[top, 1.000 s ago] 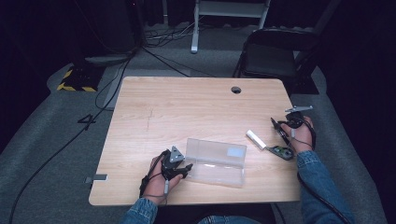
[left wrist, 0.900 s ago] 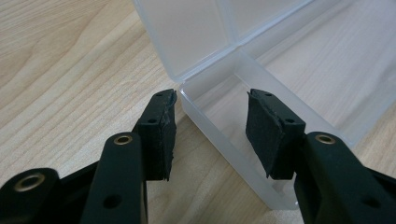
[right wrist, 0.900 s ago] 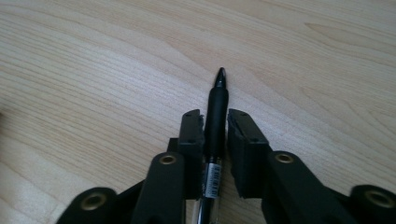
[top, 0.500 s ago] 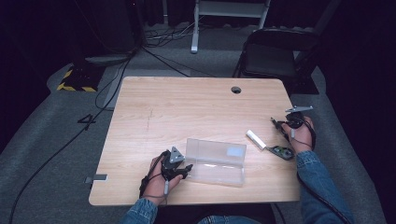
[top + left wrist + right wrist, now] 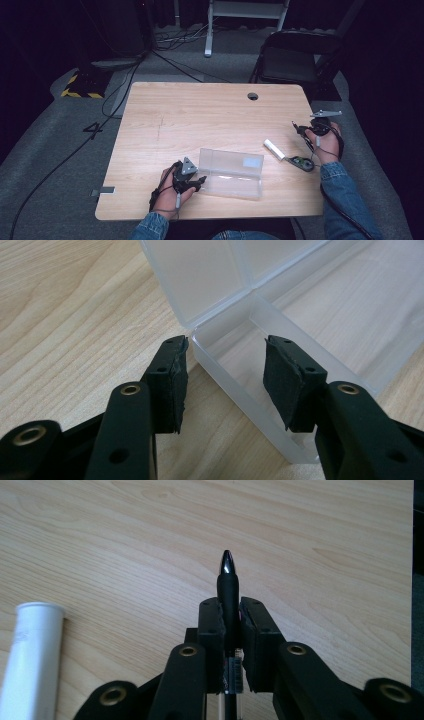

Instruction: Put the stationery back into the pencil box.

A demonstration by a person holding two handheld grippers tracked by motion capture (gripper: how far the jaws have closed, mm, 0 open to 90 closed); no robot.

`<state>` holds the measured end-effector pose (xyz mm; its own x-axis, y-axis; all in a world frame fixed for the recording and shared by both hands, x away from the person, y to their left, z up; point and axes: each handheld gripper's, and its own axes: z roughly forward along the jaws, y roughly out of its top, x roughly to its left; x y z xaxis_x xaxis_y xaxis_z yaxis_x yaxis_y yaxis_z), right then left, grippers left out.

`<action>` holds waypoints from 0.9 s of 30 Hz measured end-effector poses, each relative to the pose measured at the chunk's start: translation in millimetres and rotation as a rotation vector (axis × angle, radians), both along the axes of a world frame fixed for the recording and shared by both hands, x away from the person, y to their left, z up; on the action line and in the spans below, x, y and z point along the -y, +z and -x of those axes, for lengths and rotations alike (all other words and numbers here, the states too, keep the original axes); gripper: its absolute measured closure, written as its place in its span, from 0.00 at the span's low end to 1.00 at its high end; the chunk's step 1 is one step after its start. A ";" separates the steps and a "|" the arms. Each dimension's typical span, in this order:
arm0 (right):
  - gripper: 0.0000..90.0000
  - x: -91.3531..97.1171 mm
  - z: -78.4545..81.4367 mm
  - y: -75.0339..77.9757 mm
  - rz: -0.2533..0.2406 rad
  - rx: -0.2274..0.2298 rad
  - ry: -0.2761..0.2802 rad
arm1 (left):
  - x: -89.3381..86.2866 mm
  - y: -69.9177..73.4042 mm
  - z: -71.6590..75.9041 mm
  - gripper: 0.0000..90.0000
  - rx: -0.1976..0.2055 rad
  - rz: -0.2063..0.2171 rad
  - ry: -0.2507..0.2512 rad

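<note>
Jaws of the left gripper clamp the near end wall of the clear plastic box, one pad outside and one inside; those of the right gripper are closed tight on a black pen, having just been closing around it. One wooden surface carries everything, with one folding chair behind its far edge and cables on the grey floor. One box lies open near the front edge, its lid folded back flat beside the tray. To its right, apart from it, lie one white tube and one small dark object, both between the box and the right hand. One pen juts tip-first past the right jaws, lifted clear of the wood, the tube just beside it in the right gripper view.
</note>
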<state>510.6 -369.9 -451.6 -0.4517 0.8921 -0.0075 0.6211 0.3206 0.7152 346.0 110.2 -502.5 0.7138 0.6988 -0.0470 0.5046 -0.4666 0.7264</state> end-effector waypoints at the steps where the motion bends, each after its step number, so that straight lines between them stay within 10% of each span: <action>1: 0.90 -0.7 1.4 2.6 -0.007 0.005 0.002 | -0.1 0.0 0.0 0.58 -0.001 0.000 0.000; 27: 0.90 -55.1 46.8 64.4 -0.045 0.143 0.217 | 0.2 0.1 -1.0 0.57 -0.002 0.000 -0.005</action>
